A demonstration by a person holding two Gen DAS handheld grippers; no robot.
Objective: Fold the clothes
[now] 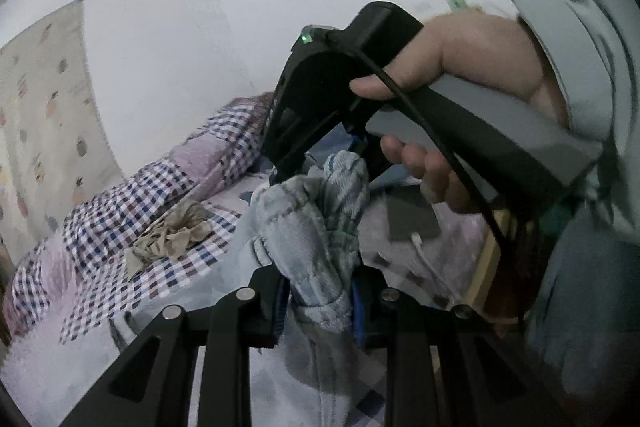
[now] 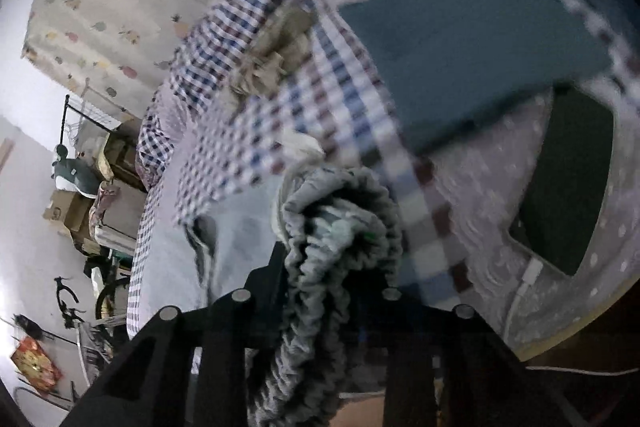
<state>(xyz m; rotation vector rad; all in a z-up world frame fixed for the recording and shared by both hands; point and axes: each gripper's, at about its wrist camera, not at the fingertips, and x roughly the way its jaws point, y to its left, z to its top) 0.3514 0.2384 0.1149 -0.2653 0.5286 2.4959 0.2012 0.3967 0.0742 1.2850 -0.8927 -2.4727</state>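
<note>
Both grippers clamp same pale blue garment (image 1: 316,227): left gripper (image 1: 318,301) pinches hem, right gripper (image 2: 320,291) bites gathered waistband (image 2: 340,227), so you hold it raised above checked quilt (image 1: 120,219), ready for spreading.

Ahead of your tongs lies a bed with a checked quilt (image 1: 120,223), backed by a plain white wall (image 1: 168,39) with a fruit-print hanging (image 1: 44,99); stacked cardboard boxes (image 2: 72,211) stand far left.
</note>
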